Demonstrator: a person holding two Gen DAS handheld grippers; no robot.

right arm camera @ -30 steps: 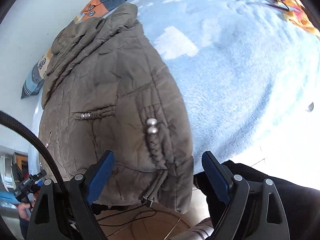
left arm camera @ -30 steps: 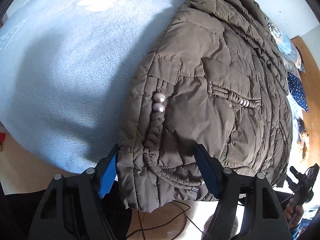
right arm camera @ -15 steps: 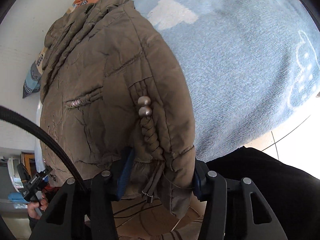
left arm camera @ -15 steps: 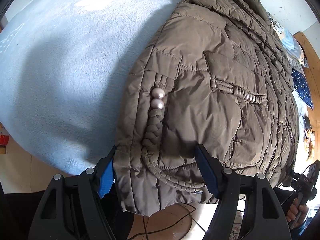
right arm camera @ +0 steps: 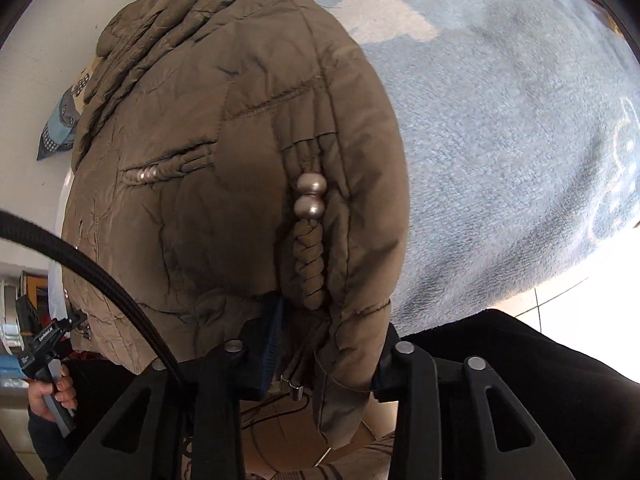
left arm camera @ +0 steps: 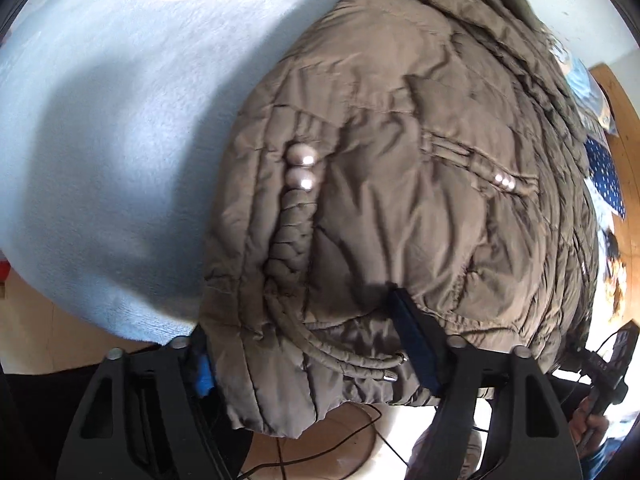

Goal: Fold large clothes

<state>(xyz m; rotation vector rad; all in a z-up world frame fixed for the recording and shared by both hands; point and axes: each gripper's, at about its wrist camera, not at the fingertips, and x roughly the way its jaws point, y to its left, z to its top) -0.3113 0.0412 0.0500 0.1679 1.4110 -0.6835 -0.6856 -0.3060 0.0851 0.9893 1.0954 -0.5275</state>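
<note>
The brown jacket (left arm camera: 400,160) lies on the blue bed (left arm camera: 120,120), hem at 6 o'clock. The right tongs (right arm camera: 324,344), just closing, pinch its hem; the left tongs (left arm camera: 308,348) straddle it, narrowing. The slick padding could slip out on lifting.

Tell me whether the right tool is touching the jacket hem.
Touching. The right wrist view shows the right tool, whose jaws have just been closing, with both pads pinching the bunched hem of the brown jacket.
</note>
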